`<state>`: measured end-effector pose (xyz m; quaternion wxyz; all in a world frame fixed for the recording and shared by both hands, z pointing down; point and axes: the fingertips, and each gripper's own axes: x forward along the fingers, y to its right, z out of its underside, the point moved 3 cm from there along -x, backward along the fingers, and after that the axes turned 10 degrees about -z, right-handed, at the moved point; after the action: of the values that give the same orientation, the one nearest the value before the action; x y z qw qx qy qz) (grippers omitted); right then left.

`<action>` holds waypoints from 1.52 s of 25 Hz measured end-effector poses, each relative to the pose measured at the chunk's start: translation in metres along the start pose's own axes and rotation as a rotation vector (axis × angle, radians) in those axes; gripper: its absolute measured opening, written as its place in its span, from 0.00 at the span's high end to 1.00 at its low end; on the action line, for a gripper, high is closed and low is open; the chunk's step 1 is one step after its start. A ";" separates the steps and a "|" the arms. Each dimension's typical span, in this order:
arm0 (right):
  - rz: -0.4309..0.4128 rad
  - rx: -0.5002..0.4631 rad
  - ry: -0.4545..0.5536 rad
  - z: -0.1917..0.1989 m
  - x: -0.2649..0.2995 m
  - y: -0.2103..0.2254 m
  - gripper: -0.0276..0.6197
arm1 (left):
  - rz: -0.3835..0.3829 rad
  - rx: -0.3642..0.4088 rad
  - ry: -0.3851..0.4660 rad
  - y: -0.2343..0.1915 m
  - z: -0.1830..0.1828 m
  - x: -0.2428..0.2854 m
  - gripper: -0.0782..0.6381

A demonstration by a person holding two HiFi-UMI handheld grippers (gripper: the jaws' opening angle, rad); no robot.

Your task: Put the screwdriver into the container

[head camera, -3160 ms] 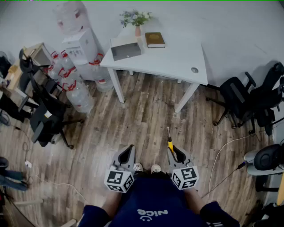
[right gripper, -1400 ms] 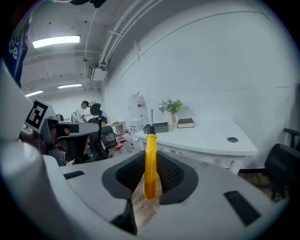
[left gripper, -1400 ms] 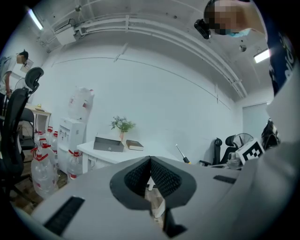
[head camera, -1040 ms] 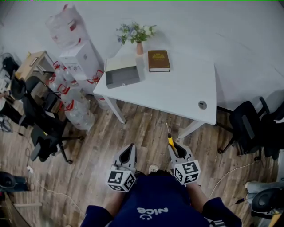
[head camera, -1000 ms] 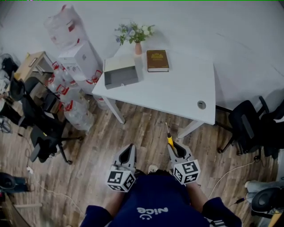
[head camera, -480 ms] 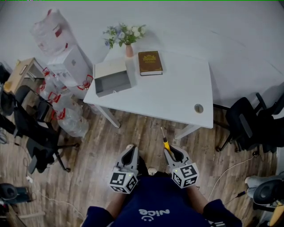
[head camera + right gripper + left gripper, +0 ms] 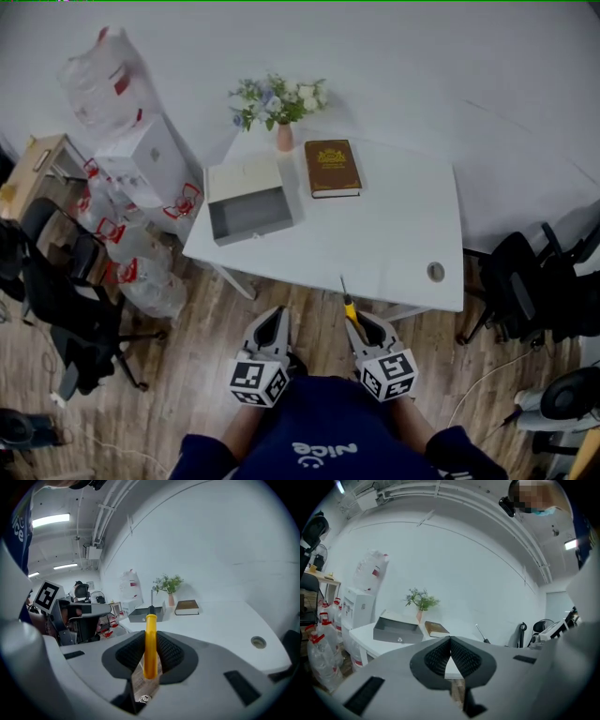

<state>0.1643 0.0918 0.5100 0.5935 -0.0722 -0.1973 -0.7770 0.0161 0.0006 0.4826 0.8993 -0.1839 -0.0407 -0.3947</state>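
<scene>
Person (image 7: 323, 441) in a dark blue top, seen from above, holding two grippers low in front of the body. Left gripper (image 7: 270, 323) has its jaws closed together with nothing between them. Right gripper (image 7: 362, 323) is clamped on the yellow handle of a screwdriver (image 7: 348, 304), whose metal shaft points forward toward a white table (image 7: 403, 234). Farther back, on the table's left side, sits an open grey container (image 7: 248, 214), well apart from the screwdriver. Just beyond it lie a brown book (image 7: 332, 168) and a small vase of flowers (image 7: 281, 108).
</scene>
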 end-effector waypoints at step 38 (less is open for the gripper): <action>-0.197 -0.225 -0.081 -0.106 0.231 0.018 0.81 | -0.226 0.004 0.027 -0.172 -0.085 0.094 0.87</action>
<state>0.1282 -0.1605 0.4975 0.4942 -0.1497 -0.1390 -0.8450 -0.0501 -0.2028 0.4753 0.8499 -0.1707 -0.0498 -0.4960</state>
